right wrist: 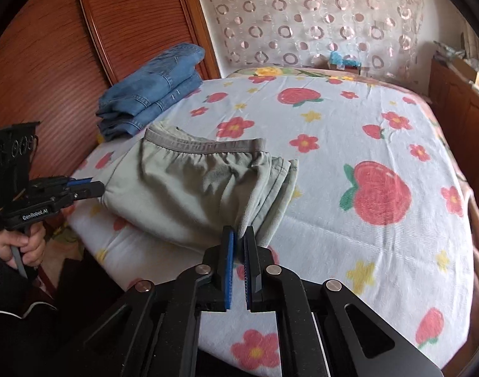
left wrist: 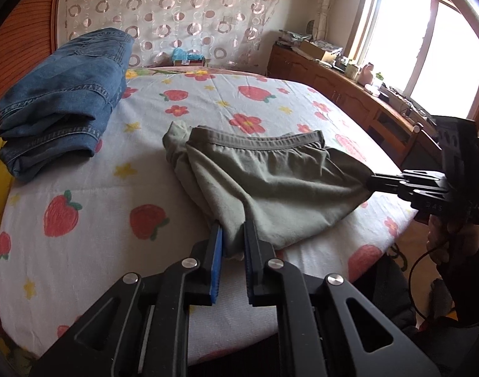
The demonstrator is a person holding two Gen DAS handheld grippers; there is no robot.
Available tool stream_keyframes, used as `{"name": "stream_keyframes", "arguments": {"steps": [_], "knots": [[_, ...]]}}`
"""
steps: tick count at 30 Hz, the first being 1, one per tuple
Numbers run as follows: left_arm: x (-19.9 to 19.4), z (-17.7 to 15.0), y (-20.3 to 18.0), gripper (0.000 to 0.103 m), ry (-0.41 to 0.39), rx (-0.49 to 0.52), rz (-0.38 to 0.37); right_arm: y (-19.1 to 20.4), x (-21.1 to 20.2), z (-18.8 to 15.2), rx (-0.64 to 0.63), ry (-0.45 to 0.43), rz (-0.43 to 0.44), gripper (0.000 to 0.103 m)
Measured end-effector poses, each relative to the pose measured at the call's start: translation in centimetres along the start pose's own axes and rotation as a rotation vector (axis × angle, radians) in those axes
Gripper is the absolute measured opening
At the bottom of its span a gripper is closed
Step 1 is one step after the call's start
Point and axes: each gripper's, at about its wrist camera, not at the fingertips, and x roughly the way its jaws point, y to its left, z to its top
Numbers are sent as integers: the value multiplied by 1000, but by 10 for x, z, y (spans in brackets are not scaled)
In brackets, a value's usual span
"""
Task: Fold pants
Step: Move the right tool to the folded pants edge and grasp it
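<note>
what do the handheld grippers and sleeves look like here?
Both the left gripper and right gripper are matte black linkages with silver pivot screws and blue ribbed finger pads. White "GenRobot.AI" lettering on one body, black cable trailing, dark sleeve with white piping.

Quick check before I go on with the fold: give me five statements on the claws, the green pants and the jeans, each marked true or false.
1. Both claws are clamped on the green pants. True: the left claw and the right claw each pinch a near corner of the cloth.
2. The pants' waistband lies on the side away from the claws. True.
3. The jeans are spread out flat. False: they lie folded in a stack near the wooden headboard.
4. The green pants lie on top of the jeans. False: they are beside them, on the fruit-print sheet.
5. The right claw is open and empty. False: it is shut on the cloth.
</note>
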Motion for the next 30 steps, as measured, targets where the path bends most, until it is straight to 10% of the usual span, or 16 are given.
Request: {"name": "stream_keyframes", "arguments": {"steps": [9, 30], "knots": [[7, 10, 9, 59, -22, -7, 63, -4, -6, 5, 13, -41, -7, 14], [44, 53, 13, 60, -13, 24, 72, -9, 61, 52, -22, -9, -7, 31]]}}
